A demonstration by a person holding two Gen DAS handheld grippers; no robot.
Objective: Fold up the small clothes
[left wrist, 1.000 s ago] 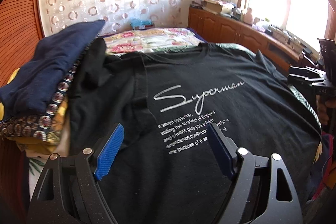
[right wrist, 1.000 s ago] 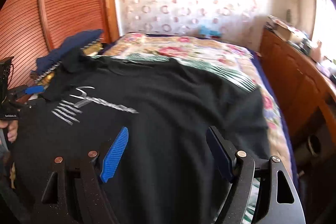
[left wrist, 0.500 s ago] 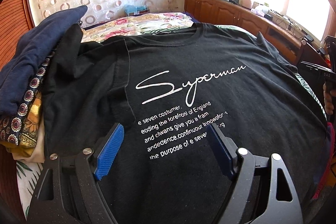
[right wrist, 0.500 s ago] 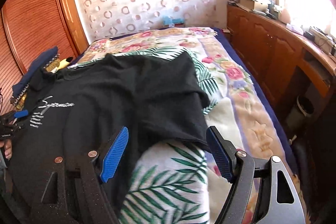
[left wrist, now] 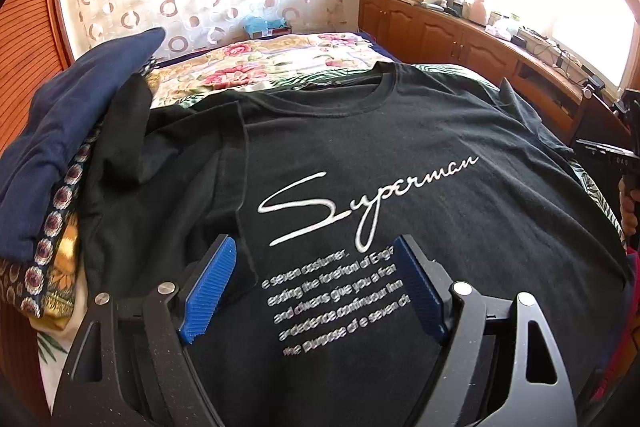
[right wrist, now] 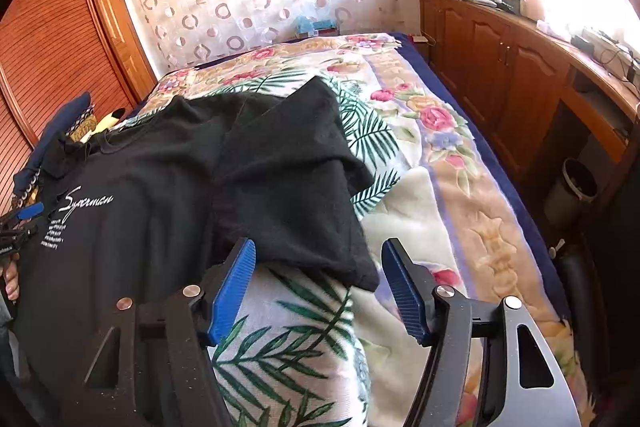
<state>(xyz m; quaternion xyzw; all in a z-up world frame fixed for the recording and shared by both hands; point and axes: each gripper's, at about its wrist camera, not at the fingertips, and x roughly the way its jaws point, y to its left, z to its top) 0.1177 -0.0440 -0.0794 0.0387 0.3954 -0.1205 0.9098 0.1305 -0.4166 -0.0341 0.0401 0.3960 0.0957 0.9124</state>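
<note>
A black T-shirt (left wrist: 400,155) with white "Superman" lettering lies spread face up on the bed. My left gripper (left wrist: 316,267) hovers open over the printed text, nothing between its blue pads. In the right wrist view the same T-shirt (right wrist: 168,195) shows its right sleeve (right wrist: 288,187) lying on the floral blanket. My right gripper (right wrist: 318,263) sits at that sleeve's hem, its jaws closing, the hem edge between the pads but not pinched. The left gripper (right wrist: 24,215) shows small at the left edge, and a hand holds it.
A pile of folded clothes (left wrist: 60,155), navy on top, sits at the shirt's left. The floral blanket (right wrist: 432,163) covers the bed. Wooden cabinets (right wrist: 500,67) with clutter run along the right wall, a bin (right wrist: 572,191) beside them. A louvred wardrobe (right wrist: 52,59) stands left.
The right gripper has swung right from over the shirt's body to the sleeve hem and its jaws have narrowed. The left gripper has drifted slightly forward over the print.
</note>
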